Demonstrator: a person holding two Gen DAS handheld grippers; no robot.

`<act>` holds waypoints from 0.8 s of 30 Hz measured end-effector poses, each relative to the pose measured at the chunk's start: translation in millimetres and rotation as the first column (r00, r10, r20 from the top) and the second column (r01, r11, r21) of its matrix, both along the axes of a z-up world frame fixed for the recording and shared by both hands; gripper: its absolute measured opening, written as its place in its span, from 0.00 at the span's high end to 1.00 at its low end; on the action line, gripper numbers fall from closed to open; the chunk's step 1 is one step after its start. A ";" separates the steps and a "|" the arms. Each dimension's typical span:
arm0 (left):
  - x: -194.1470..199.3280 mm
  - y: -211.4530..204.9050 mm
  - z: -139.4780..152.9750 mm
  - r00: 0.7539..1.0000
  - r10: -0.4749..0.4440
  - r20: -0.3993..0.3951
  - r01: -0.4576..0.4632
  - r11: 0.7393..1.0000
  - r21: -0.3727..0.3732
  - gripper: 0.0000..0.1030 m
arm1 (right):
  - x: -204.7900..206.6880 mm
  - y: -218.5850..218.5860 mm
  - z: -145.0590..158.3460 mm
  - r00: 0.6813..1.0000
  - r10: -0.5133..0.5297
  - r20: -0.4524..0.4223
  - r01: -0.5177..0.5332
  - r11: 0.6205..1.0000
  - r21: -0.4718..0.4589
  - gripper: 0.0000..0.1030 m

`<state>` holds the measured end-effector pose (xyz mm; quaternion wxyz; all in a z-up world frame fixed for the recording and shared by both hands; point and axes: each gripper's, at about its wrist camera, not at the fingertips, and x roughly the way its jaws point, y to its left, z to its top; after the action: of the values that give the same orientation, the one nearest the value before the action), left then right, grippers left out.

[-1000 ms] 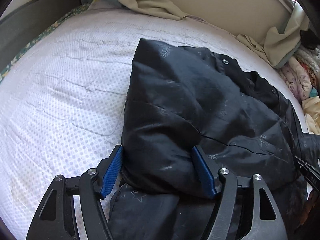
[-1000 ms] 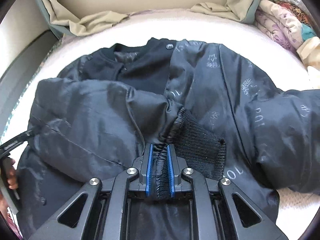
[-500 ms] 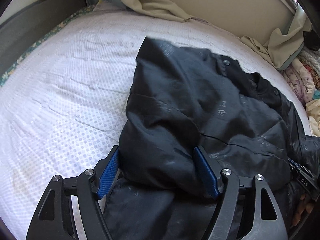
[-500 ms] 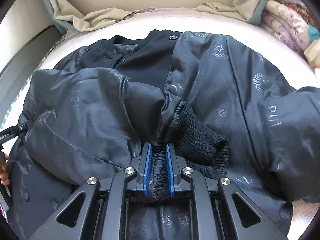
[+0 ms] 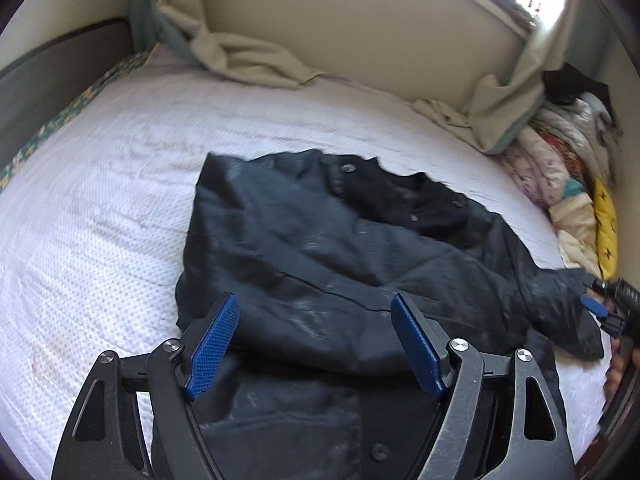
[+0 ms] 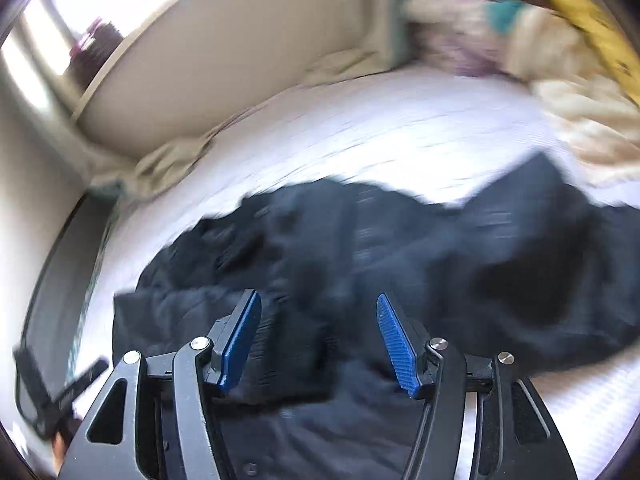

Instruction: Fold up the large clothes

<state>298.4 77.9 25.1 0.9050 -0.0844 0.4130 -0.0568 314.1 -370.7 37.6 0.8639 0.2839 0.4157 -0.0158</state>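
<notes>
The left gripper (image 5: pixel 314 344) sits lowest in its own view, its blue pads (image 5: pixel 212 346) spread wide and opening further. They hang above the jacket (image 5: pixel 320 248) and do not press on it. Dark fabric shows between and below them, but nothing is pinched.

The right gripper (image 6: pixel 318 340) is likewise spread, with its jaws opening. Its view is blurred. The black cloth lies beneath and beyond the pads, and neither pad grips it. In the left view this gripper appears at the far right edge, just beside a sleeve end (image 5: pixel 568 308).

The jacket lies on the white bed (image 5: pixel 100 220), one sleeve folded across its front. Its collar and a snap button (image 5: pixel 349 168) point toward the far side. To its left the sheet is bare and wrinkled.

Beyond the jacket, a beige cloth (image 5: pixel 248 60) is bunched against the padded headboard (image 5: pixel 340 20). At the far right, a pile of patterned bedding (image 5: pixel 560 172) rests by the wall.
</notes>
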 end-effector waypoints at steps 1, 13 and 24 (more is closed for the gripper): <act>-3.5 -2.4 2.2 1.000 -0.007 0.008 0.007 1.000 0.007 0.20 | -4.8 -13.7 0.0 0.999 -0.044 -0.015 0.044 0.999 0.018 0.43; -17.4 -12.8 1.1 0.999 -0.041 0.000 0.041 0.999 0.002 0.19 | -114.5 -186.7 -46.1 0.847 -0.512 -0.141 0.531 0.806 0.262 0.43; -20.5 -17.1 0.1 0.999 -0.049 0.002 0.049 0.999 0.022 0.19 | -139.7 -229.5 -94.4 0.751 -0.620 -0.228 0.660 0.696 0.283 0.43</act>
<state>278.0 60.9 25.2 0.9047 -0.0642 0.4145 -0.0744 174.4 -600.1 -56.8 0.7148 0.5566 0.3354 -0.2586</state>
